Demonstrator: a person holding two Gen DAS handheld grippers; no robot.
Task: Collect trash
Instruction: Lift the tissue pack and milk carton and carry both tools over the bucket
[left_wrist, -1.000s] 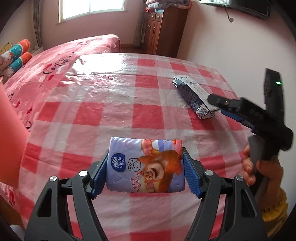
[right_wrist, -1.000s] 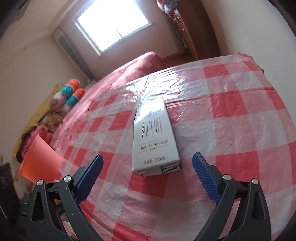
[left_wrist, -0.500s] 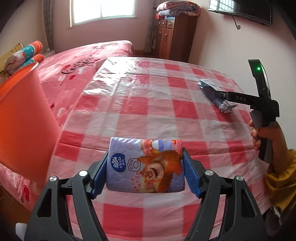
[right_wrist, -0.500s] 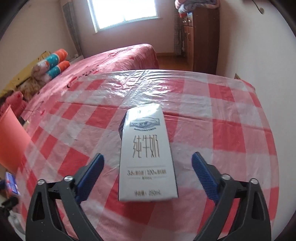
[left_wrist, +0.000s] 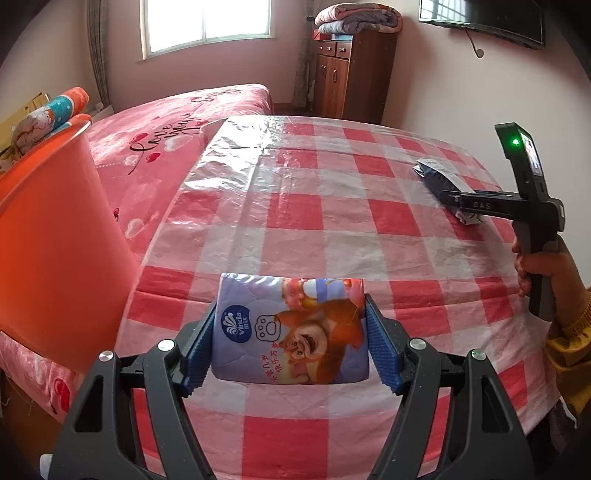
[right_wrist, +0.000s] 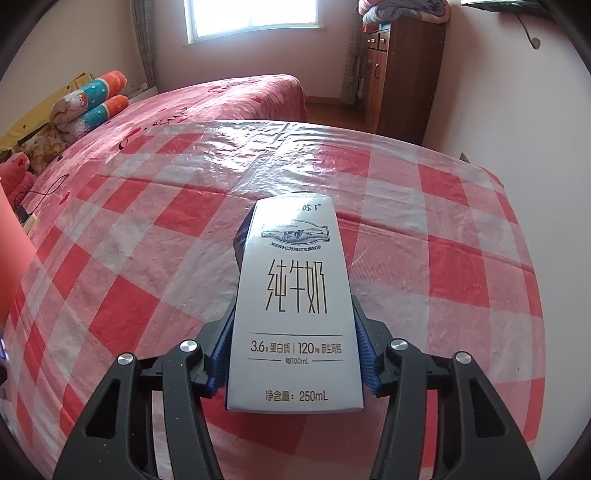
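Note:
My left gripper (left_wrist: 290, 349) is shut on a purple Vinda tissue pack (left_wrist: 290, 332) and holds it above the near edge of the checked table. An orange bin (left_wrist: 51, 251) stands close on the left, beside the table. My right gripper (right_wrist: 293, 350) is shut on a white 250 mL milk carton (right_wrist: 295, 306) that lies flat, its blue pads pressed to the carton's sides. In the left wrist view the right gripper (left_wrist: 480, 205) reaches over the carton (left_wrist: 439, 177) at the table's right side.
The table (left_wrist: 332, 206) has a red-and-white checked cloth under clear plastic. A pink bed (left_wrist: 177, 122) lies behind it, with rolled blankets (right_wrist: 88, 103) at the left. A wooden cabinet (left_wrist: 351, 74) stands by the back wall.
My right gripper has closed from wide open onto the milk carton. My left gripper has drawn back toward the table's near edge with the tissue pack, and the orange bin has come closer on the left.

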